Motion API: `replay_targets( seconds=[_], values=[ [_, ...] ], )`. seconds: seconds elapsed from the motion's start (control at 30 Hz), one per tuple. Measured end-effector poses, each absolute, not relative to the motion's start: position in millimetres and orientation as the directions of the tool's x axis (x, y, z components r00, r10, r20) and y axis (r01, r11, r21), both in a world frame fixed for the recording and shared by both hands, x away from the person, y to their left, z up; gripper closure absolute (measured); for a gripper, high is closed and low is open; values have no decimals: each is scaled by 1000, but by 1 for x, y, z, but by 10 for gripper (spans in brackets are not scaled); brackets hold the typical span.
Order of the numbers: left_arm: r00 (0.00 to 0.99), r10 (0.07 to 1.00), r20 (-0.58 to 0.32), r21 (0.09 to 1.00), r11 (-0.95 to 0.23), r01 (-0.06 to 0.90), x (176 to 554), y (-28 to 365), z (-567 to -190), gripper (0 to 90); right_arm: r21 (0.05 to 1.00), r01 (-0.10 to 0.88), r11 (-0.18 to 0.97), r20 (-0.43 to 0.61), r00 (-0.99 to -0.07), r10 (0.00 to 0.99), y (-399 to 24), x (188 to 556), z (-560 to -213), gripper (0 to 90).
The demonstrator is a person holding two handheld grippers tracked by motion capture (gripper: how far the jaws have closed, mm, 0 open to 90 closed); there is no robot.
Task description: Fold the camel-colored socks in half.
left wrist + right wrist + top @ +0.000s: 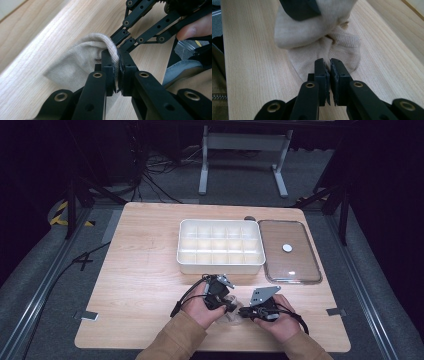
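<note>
I have a beige sock [322, 37] lying bunched on the near edge of the tabletop [145, 270], between my two hands, close in where both tongs can work it. The left tongs [117, 56] are pinched almost fully closed on a raised fold of the knit, so that part stands up off the wood like a ridge. The right tongs [329, 65] are closed nearly as far on the sock's near edge, a thin layer of fabric caught between the pads. Holding two separate spots lets me, I judge, pull the sock straight or fold it over itself. Beyond it sits the white compartment box [220, 246], its cells bare, likely where the sock is meant to go. The clear lid [288, 251] lies flat just beside the box, to its right, out of the way.
</note>
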State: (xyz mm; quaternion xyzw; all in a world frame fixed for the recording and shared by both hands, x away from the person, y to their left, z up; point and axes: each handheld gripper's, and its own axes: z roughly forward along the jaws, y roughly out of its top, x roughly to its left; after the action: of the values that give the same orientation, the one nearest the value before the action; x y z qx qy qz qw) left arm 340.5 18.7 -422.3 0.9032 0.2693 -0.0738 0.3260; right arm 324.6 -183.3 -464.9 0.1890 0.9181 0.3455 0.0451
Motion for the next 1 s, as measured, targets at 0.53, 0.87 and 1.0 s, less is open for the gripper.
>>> replay_targets(
  seconds=[0.53, 0.87, 1.0],
  values=[
    [860, 388, -330, 640, -578, 506, 335, 28, -411, 529, 689, 321, 650, 22, -906, 424, -206, 324, -449, 804],
    [854, 458, -247, 566, -647, 511, 334, 58, -425, 695, 750, 296, 591, 25, -906, 422, -207, 315, -419, 833],
    [857, 463, -226, 541, -672, 505, 334, 59, -436, 736, 766, 276, 580, 37, -920, 389, -192, 311, -415, 834]
  ],
)
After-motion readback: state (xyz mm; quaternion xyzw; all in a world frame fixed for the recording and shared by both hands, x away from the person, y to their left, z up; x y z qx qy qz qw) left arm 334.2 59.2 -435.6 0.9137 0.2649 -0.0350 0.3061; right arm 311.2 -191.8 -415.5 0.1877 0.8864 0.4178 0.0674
